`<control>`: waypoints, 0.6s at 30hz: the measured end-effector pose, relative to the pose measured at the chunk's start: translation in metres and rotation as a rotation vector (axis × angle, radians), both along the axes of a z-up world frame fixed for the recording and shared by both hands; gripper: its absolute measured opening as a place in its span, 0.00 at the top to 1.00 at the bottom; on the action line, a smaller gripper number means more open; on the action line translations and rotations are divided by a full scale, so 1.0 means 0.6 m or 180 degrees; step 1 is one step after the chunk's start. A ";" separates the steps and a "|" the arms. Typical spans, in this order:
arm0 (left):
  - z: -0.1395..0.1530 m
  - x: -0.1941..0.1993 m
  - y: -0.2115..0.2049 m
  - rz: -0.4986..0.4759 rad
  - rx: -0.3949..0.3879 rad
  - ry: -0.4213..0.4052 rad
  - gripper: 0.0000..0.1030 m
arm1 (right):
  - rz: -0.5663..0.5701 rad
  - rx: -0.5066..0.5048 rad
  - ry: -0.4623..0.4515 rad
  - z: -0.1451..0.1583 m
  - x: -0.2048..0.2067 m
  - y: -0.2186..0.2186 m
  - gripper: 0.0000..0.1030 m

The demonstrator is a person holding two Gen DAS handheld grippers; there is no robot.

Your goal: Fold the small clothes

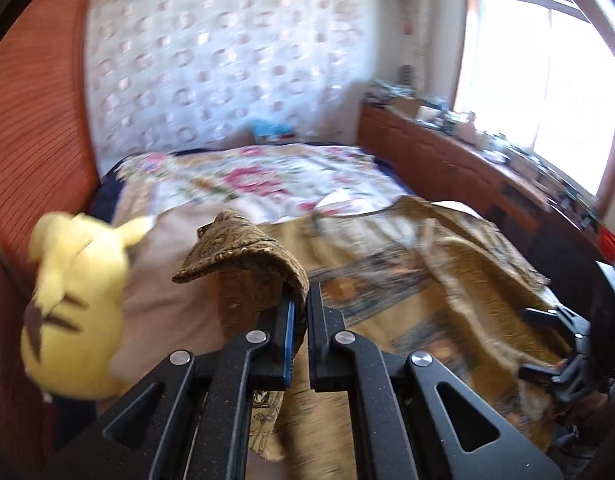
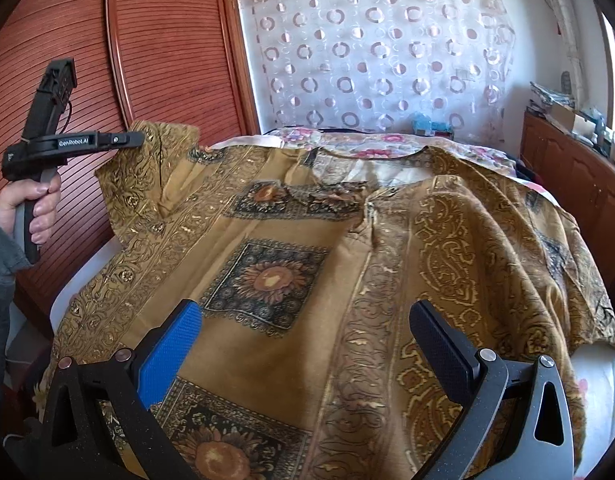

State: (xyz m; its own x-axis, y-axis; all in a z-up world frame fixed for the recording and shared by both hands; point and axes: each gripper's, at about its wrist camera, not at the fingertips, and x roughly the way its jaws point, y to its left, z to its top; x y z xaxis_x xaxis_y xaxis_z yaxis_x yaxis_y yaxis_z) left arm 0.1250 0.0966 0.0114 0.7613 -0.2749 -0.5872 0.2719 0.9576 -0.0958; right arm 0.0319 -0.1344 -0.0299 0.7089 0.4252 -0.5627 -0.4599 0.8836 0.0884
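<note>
Golden-brown patterned cloth fills the left wrist view: the left gripper [image 1: 301, 320] has its jaws nearly together on a corner of the garment [image 1: 243, 256], and this corner stands lifted above the bed [image 1: 267, 176]. The picture is blurred, so how deep the cloth sits between the fingers is hard to judge; it seems to be only a thin edge. From here the corner could slip out if it is pulled too fast, because the rest of the garment lies heavy and wrinkled on the far right. A yellow plush toy [image 1: 75, 304] is just beside the lifted corner on the near left, and the cloth or the tool could push it. At the right edge the right gripper [image 1: 547, 340] shows, low over the cloth.

In the right wrist view the right gripper [image 2: 307, 344] hangs over the garment [image 2: 291, 272] with its jaws wide apart and nothing between them. The garment is spread across the near part of the bed [image 2: 595, 384], its neckline toward the far side, and its right part is bunched in folds. On the far left the left gripper [image 2: 137, 140] pinches the raised left corner. If the fold is made now, I think these wrinkles on the right will be trapped inside.

The surface is a soft bed with a flowered cover [image 2: 387, 148] at the far end. Behind it hangs a sheer curtain with circles [image 2: 387, 60]; a red-brown slatted wardrobe [image 2: 155, 40] stands at the left, and a wooden cabinet [image 2: 567, 168] with clutter under a bright window at the right.
</note>
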 end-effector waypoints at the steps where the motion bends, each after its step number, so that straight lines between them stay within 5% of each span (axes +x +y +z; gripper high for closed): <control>1: 0.004 0.003 -0.009 -0.0032 0.0026 -0.0013 0.94 | -0.0012 0.0011 0.0000 0.001 0.001 -0.002 0.00; 3: 0.013 0.000 -0.038 -0.0094 0.0105 -0.0063 0.94 | -0.0033 0.0020 -0.0005 0.000 0.000 -0.003 0.00; 9: 0.015 -0.020 -0.053 -0.0147 0.0160 -0.0122 0.61 | -0.0049 0.0006 -0.0016 -0.005 0.000 0.007 0.00; 17: -0.031 -0.043 -0.014 0.0149 0.0235 -0.0041 0.59 | 0.0036 -0.0056 -0.0065 0.005 0.000 0.019 0.00; 18: -0.040 -0.044 -0.007 0.0186 0.0224 -0.0013 0.51 | 0.0059 -0.0068 -0.0076 0.008 0.002 0.021 0.00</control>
